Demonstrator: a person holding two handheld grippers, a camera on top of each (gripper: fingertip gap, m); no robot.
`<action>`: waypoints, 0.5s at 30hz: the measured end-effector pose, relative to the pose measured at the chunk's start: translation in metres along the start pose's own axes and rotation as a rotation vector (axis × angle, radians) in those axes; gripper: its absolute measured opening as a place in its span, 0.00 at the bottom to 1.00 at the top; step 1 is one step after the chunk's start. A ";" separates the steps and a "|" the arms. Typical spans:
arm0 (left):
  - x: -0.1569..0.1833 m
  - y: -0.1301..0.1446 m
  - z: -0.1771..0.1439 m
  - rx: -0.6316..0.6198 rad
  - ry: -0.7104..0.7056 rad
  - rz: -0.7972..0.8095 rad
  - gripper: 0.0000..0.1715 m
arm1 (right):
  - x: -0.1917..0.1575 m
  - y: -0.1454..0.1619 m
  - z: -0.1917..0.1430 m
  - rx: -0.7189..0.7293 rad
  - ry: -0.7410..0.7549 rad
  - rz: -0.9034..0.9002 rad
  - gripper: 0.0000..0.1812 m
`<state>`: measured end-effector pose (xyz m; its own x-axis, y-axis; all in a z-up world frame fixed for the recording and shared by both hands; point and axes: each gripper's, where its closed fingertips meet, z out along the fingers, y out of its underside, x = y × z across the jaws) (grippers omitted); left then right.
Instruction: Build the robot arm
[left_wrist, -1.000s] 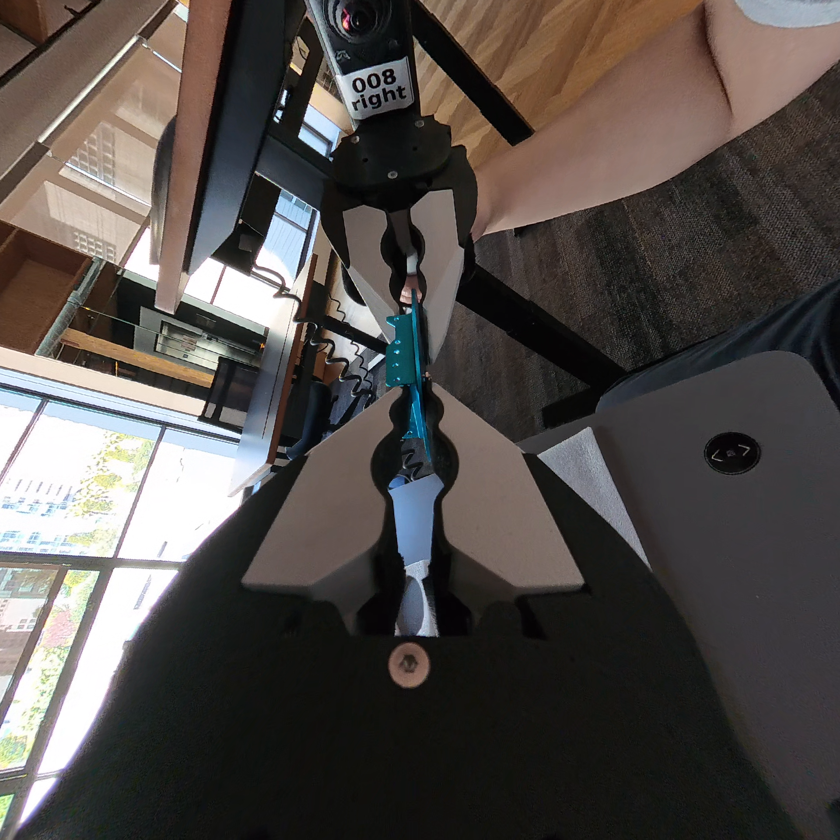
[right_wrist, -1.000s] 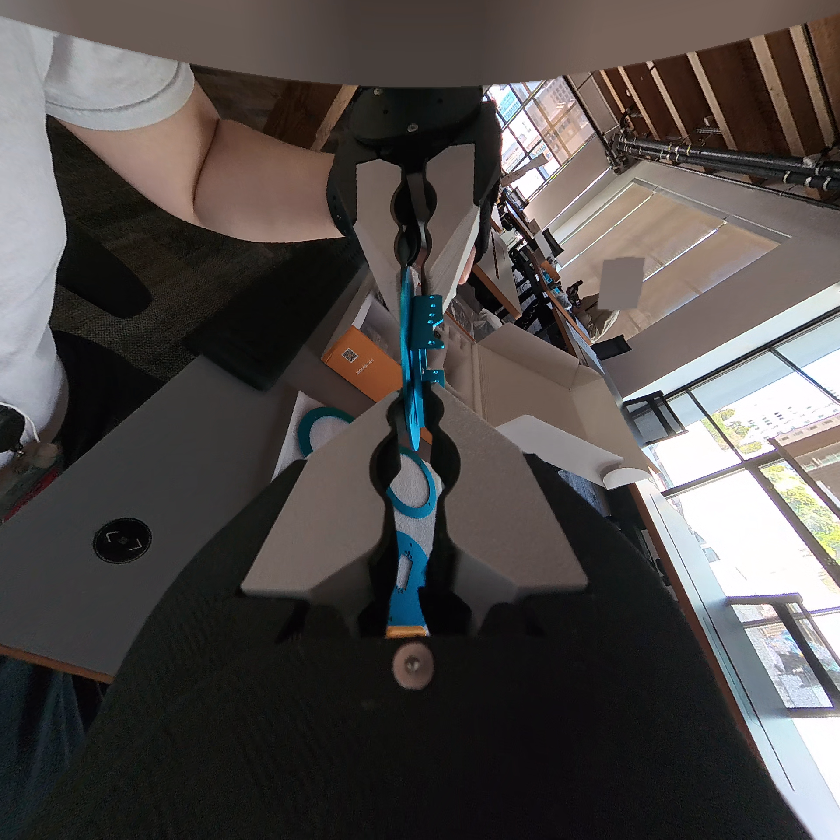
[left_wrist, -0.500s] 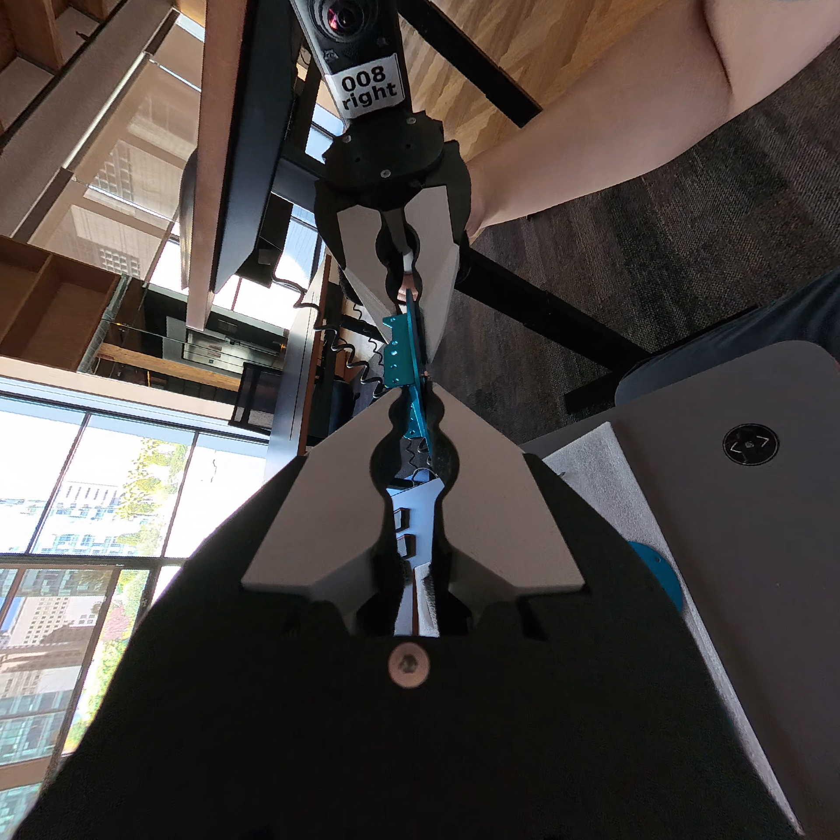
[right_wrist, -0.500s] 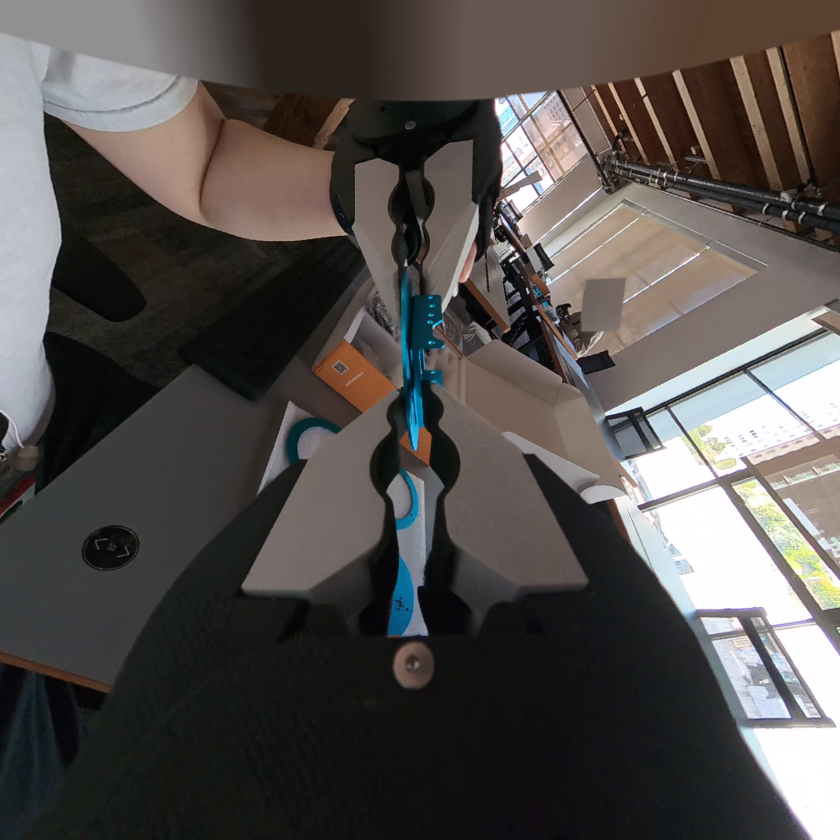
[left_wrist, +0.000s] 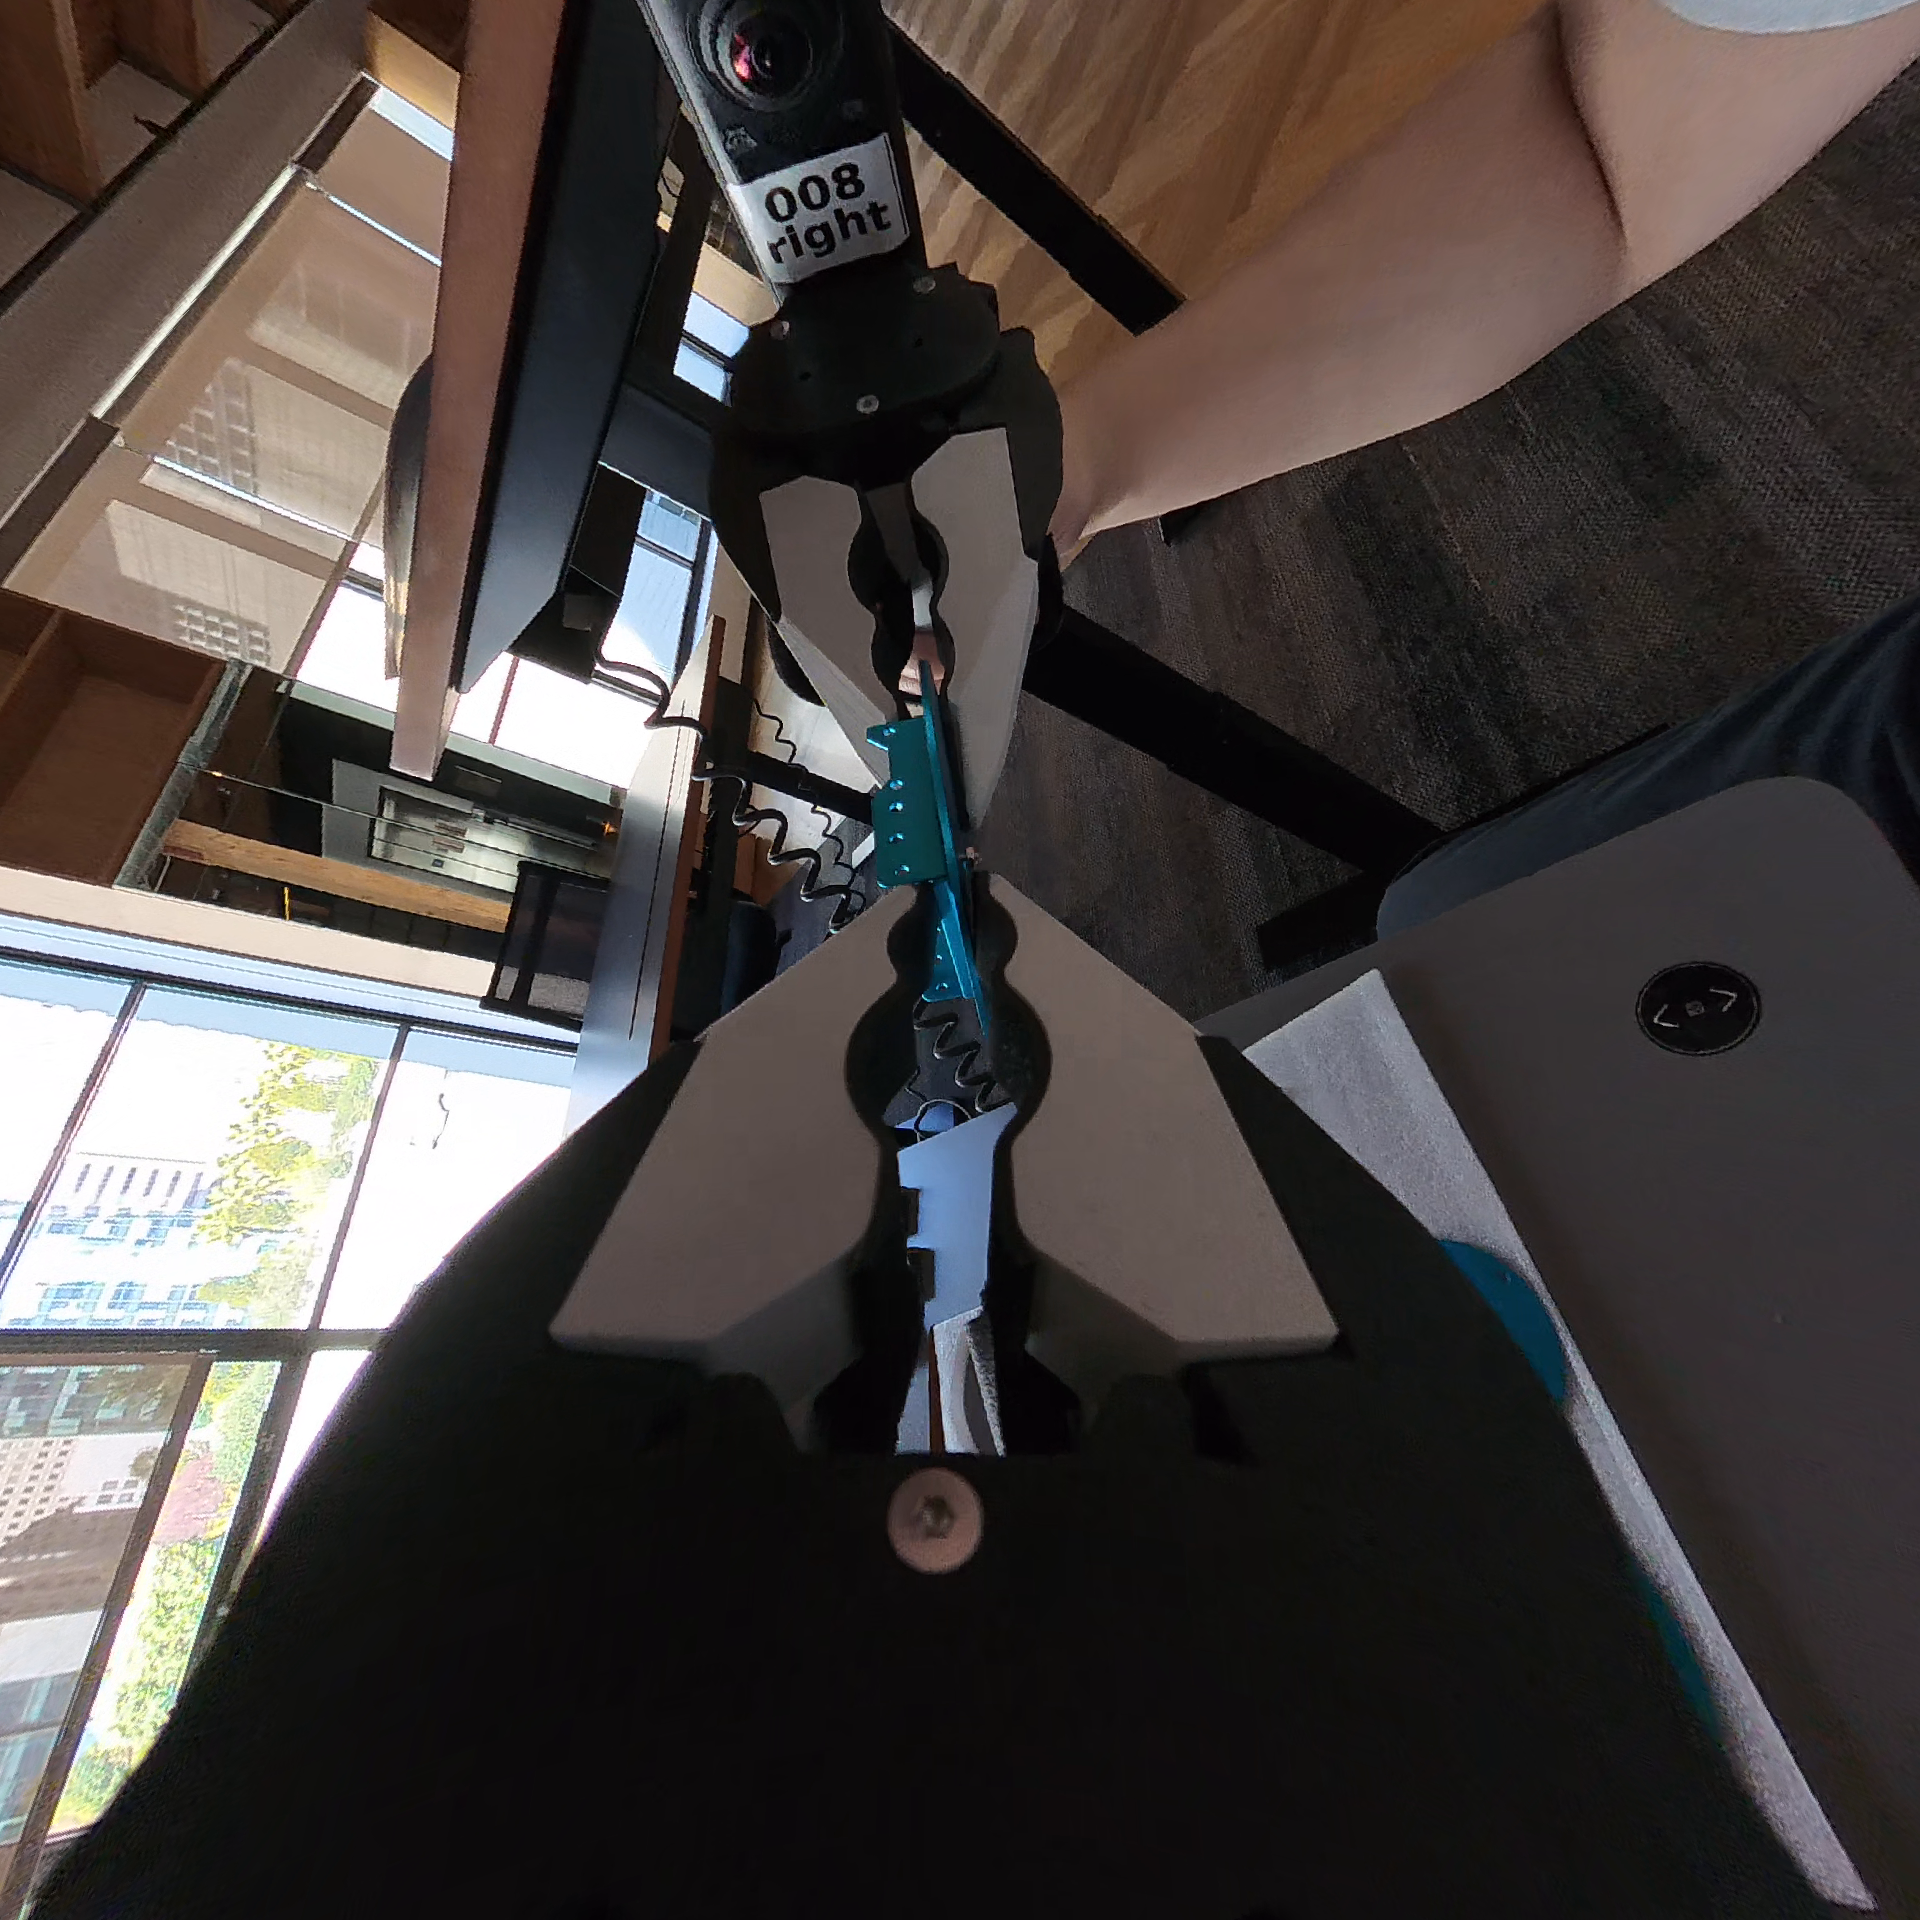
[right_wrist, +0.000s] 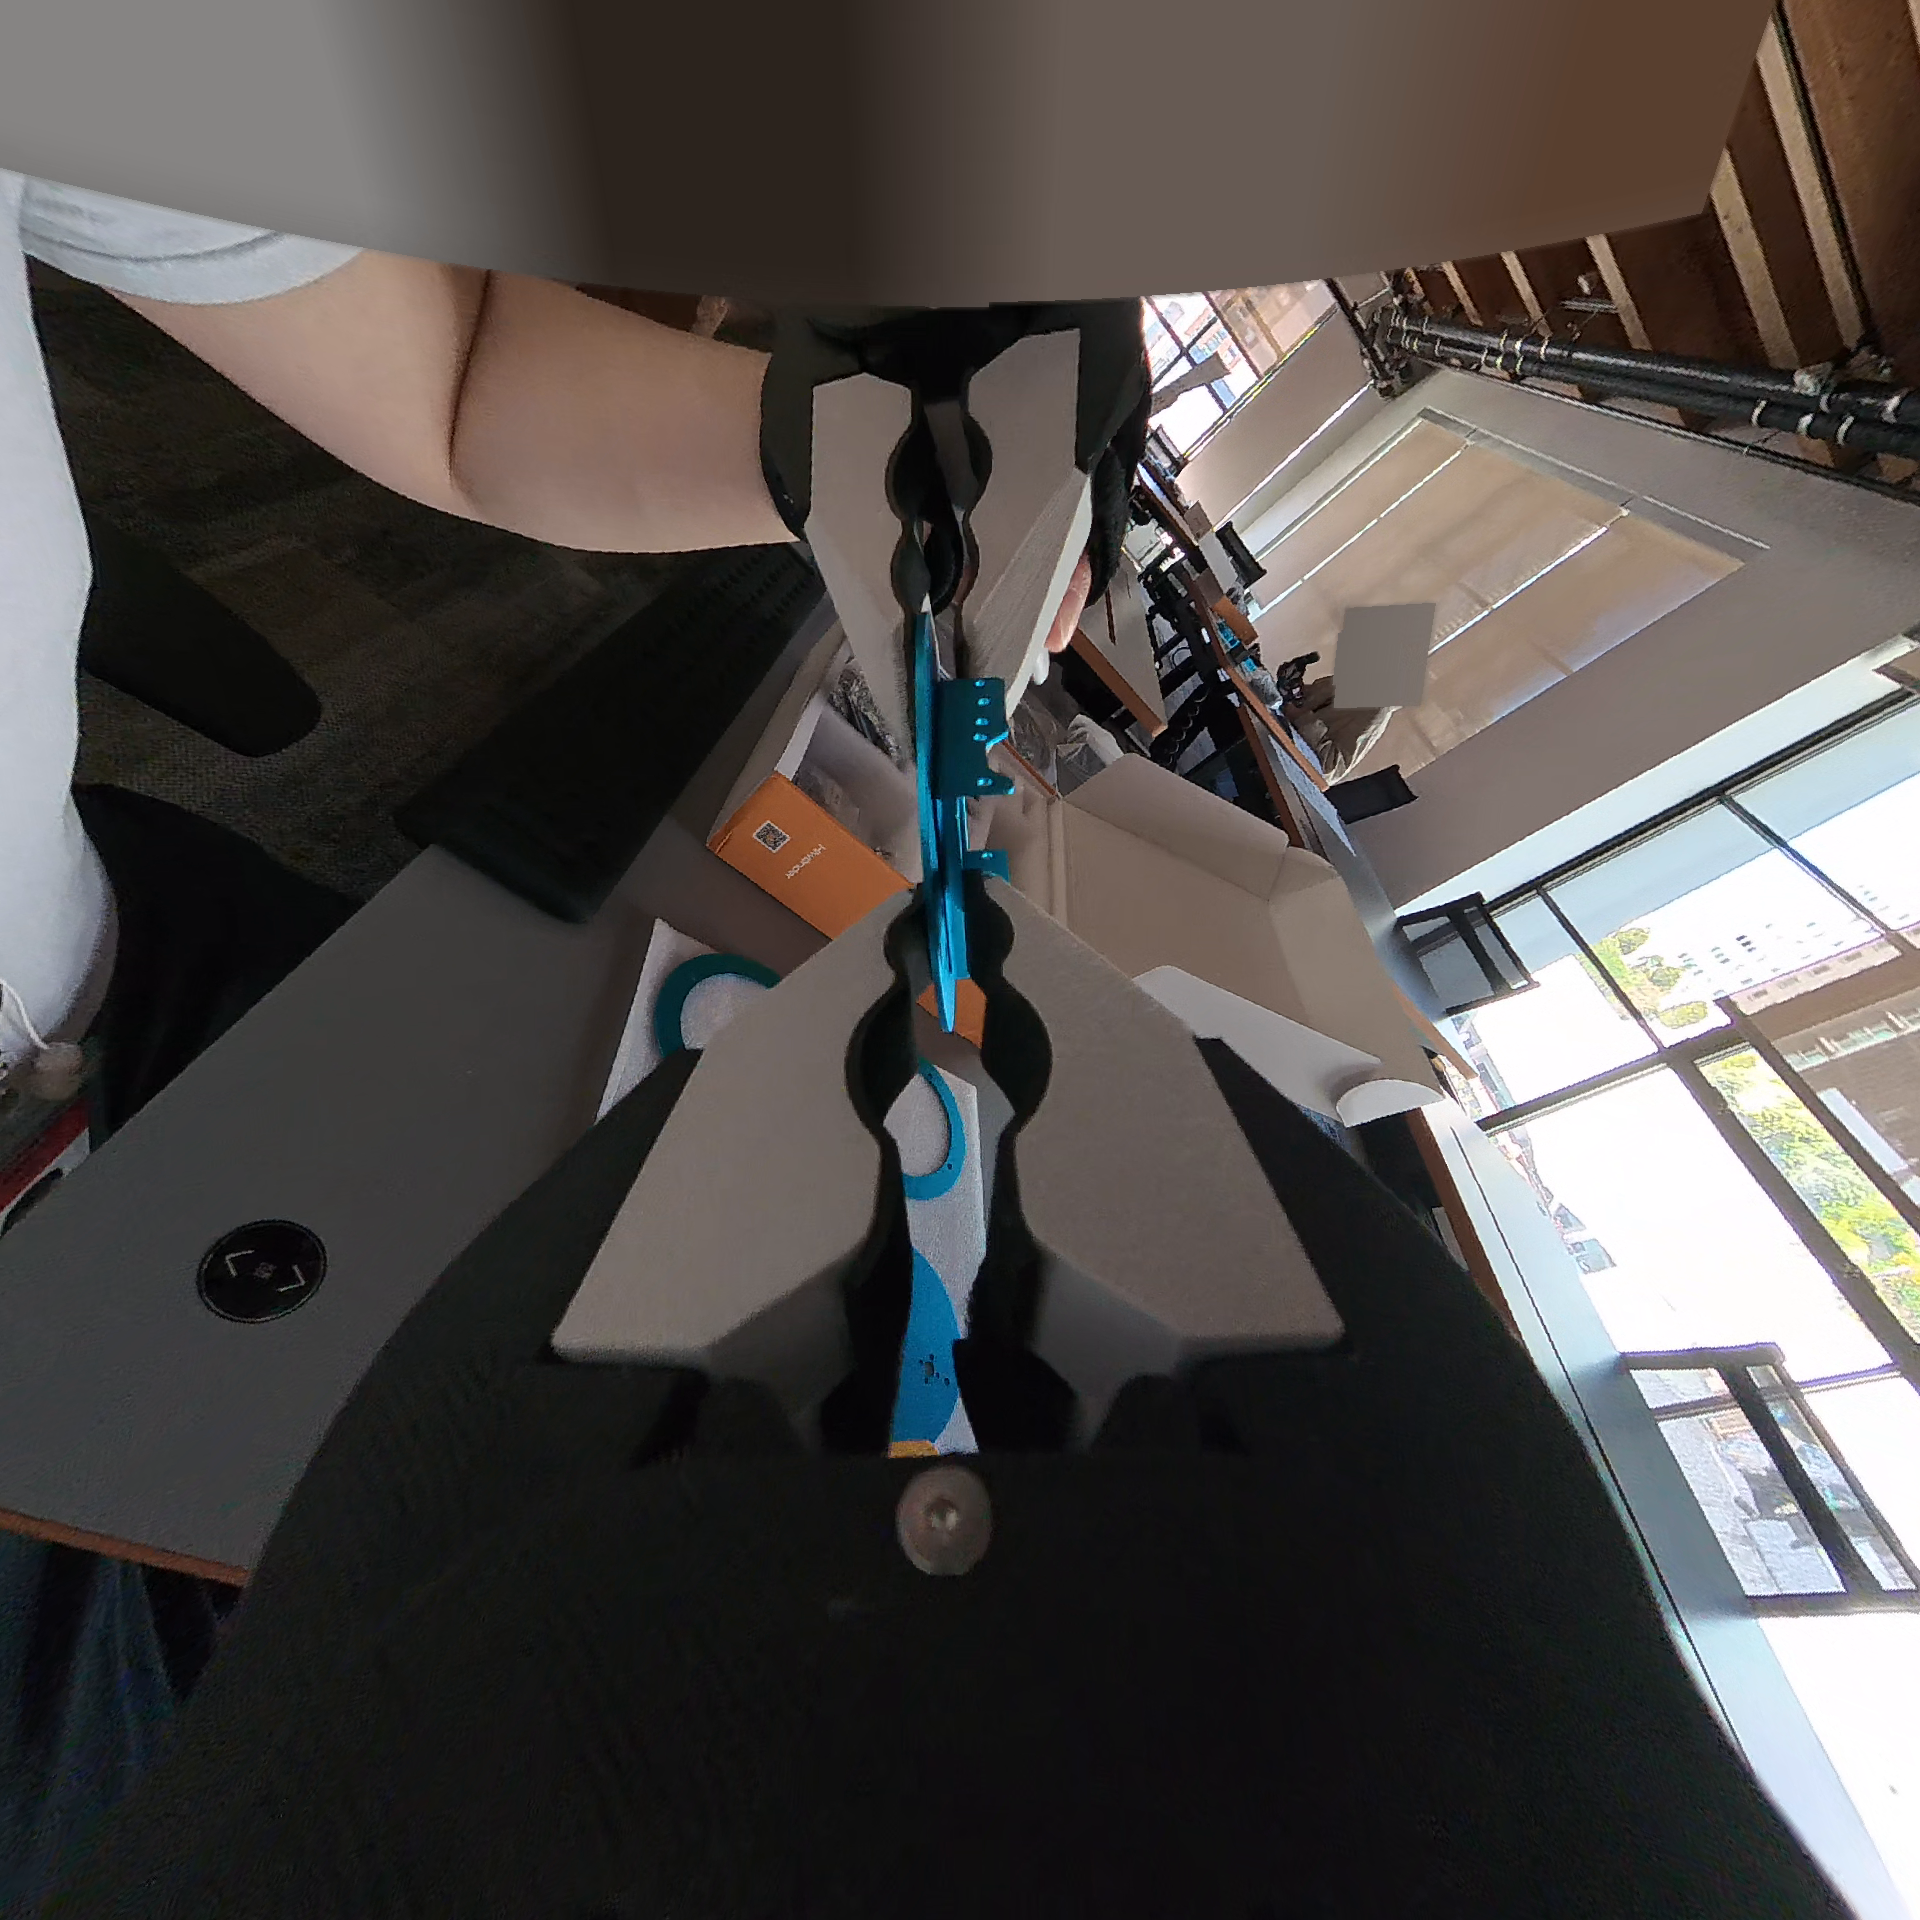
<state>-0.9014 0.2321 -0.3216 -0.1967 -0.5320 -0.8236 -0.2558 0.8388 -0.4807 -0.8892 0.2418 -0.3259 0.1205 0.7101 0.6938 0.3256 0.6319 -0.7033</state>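
Note:
A thin blue metal plate with small perforated brackets (left_wrist: 902, 821) hangs in the air, held edge-on at both ends. My left gripper (left_wrist: 951, 899) is shut on its near end. My right gripper (left_wrist: 940, 727), with a white label on its body, faces me and is shut on the far end. In the right wrist view the same plate (right_wrist: 966, 748) runs from my right gripper (right_wrist: 951, 904) up to the left gripper (right_wrist: 940, 634). A person's bare forearm is behind each far gripper.
A grey table (right_wrist: 416, 1039) lies below with a round black button (right_wrist: 260, 1270). A white foam pad carries blue rings (right_wrist: 717, 997) and a blue disc (left_wrist: 1496, 1320). An orange box (right_wrist: 810, 842) and an open white carton (right_wrist: 1195, 883) sit behind. Large windows are at the side. Both grippers' tips are close together, under 4 cm apart.
Both grippers stay shut on the plate. The pair has shifted and turned slightly over the table, so the foam pad and blue disc now show in the left wrist view.

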 end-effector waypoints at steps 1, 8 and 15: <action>0.001 0.000 0.000 -0.002 -0.002 0.003 0.03 | 0.000 0.000 0.000 -0.002 -0.001 -0.003 0.02; 0.003 0.027 -0.004 -0.004 -0.071 -0.183 0.16 | 0.008 0.033 0.004 -0.098 0.110 -0.019 0.02; 0.062 0.102 -0.028 -0.027 -0.155 -0.565 0.15 | -0.049 0.158 0.035 -0.447 0.165 -0.235 0.02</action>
<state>-0.9664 0.2818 -0.4131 0.1171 -0.8710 -0.4771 -0.3054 0.4256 -0.8518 -0.8768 0.3180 -0.4766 0.1303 0.4840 0.8653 0.7254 0.5484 -0.4160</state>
